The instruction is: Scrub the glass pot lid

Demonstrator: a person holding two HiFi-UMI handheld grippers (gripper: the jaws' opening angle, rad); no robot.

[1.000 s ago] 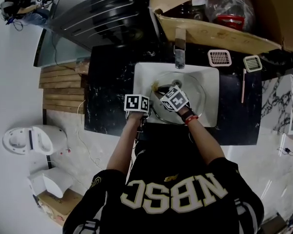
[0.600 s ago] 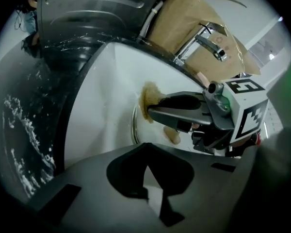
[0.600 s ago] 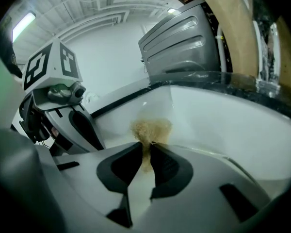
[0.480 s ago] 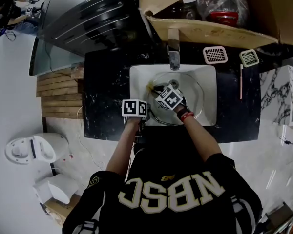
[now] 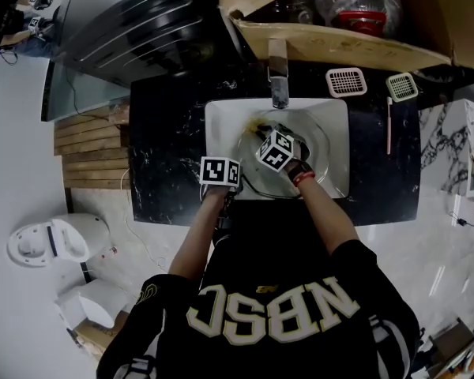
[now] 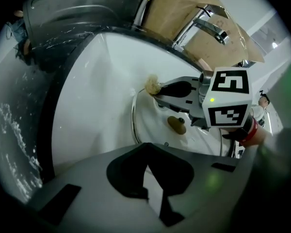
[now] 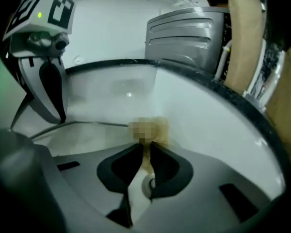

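The glass pot lid (image 5: 316,144) lies in the white sink (image 5: 221,117), its brown knob (image 6: 176,125) facing up. My left gripper (image 6: 148,164) is at the lid's near left edge. The steel rim (image 6: 134,123) runs into its jaws, which are shut on it. My right gripper (image 5: 258,130) reaches over the lid toward the sink's back left. It is shut on a small yellowish scrubber (image 7: 153,127), which pokes out past the tips against the lid near its rim (image 7: 87,124). The scrubber (image 6: 152,84) also shows in the left gripper view.
A faucet (image 5: 278,77) overhangs the sink's back edge. Behind it stands a cardboard box (image 5: 340,50). Two slotted strainers (image 5: 346,81) (image 5: 401,87) lie on the black counter (image 5: 166,148). A metal drain tray (image 5: 142,30) sits at the back left. Wooden slats (image 5: 87,144) lie left of the counter.
My right gripper has rolled and dipped a little, carrying the scrubber across the lid toward the back. The left gripper has stayed at the lid's edge.
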